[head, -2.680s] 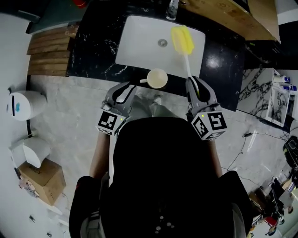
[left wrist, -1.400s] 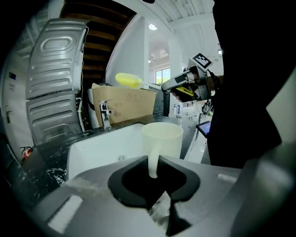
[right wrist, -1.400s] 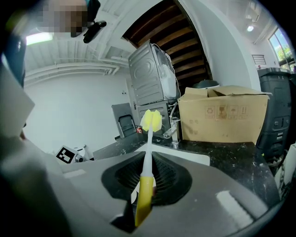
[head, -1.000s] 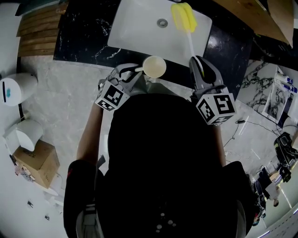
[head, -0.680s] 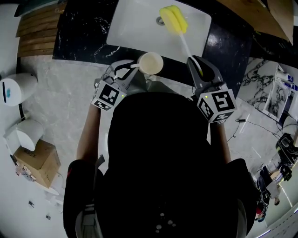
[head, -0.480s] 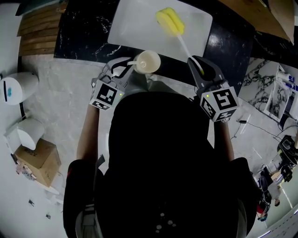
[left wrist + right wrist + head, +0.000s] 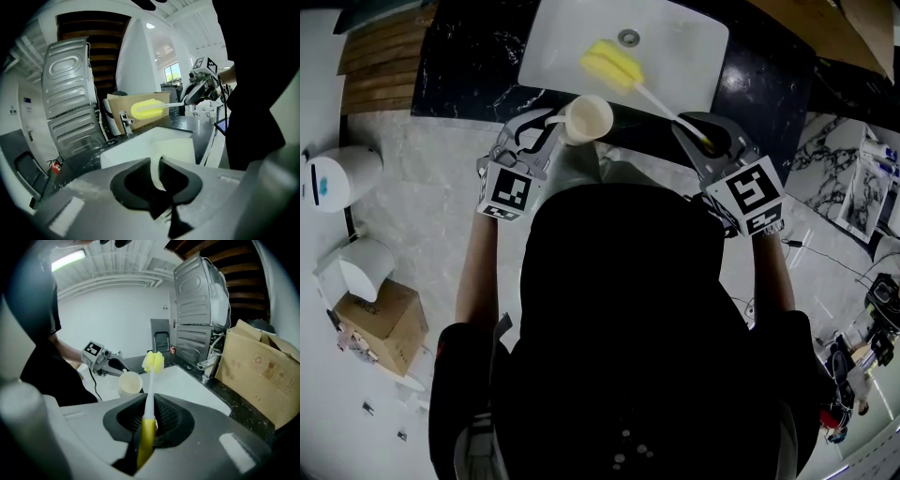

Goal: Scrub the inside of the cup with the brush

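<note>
The left gripper [image 7: 547,125] closes on the cup [image 7: 589,118] handle while the right gripper [image 7: 704,142] clamps the brush [image 7: 612,69], which must next enter the cup's mouth.

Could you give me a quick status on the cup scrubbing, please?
Left gripper closing on cup handle. Right gripper shut on brush. Brush head over sink, beside cup, not inside. Nothing between them.

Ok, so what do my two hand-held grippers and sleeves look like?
Both the left hand-held gripper and right hand-held gripper are grey with black jaw pads; each carries a white cube with black square markers. The top is black, short-sleeved.
</note>
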Demonstrator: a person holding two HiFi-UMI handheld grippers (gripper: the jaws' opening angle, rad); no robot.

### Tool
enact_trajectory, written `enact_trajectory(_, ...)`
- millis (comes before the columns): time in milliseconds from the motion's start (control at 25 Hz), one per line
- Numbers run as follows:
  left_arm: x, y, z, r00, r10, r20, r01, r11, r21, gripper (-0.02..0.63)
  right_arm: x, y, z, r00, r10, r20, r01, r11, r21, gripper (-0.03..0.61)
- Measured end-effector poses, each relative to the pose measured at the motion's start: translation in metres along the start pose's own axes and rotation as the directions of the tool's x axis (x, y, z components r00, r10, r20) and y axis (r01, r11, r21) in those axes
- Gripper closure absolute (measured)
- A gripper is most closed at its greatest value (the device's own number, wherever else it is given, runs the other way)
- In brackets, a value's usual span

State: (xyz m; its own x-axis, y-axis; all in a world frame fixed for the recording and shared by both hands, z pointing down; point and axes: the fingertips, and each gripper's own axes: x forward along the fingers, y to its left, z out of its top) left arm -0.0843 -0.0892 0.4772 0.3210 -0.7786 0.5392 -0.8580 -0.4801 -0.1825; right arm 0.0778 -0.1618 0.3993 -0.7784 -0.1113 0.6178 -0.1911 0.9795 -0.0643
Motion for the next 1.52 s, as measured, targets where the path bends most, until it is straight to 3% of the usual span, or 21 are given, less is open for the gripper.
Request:
enact_trajectory(200,0.001,0.009,0.002,1.0,0.028,-0.01,-0.028,0.998,0.055,0.561,0.003,0.006,-0.015,0.989,0.075,-0.131,-0.092,0.987,-0.129,0.535)
enact_trajectory(400,0.001,0.015,0.004,0.999,0.045,-0.021,-0.042,0.994,0.096,0.561,0.003,0.009,-0.02,0.969,0.126,-0.213,-0.17,0.965,-0.2,0.535)
enact_trajectory(760,0.004,0.012,0.018,0.998,0.049,-0.044,-0.04,0.982,0.184,0.561,0.003,0.014,-0.028,0.908,0.195,-0.371,-0.311,0.907,-0.284,0.535)
enact_trajectory(1240,0.011,0.002,0.023,0.997,0.012,-0.074,0.013,0.944,0.329,0.561,0.022,0.011,-0.028,0.839,0.157,-0.522,-0.402,0.825,-0.397,0.535)
enact_trajectory(1520,0.015,-0.003,0.029,0.997,0.001,-0.08,0.029,0.928,0.373,0.561,0.039,0.01,-0.031,0.824,0.161,-0.543,-0.423,0.813,-0.4,0.535)
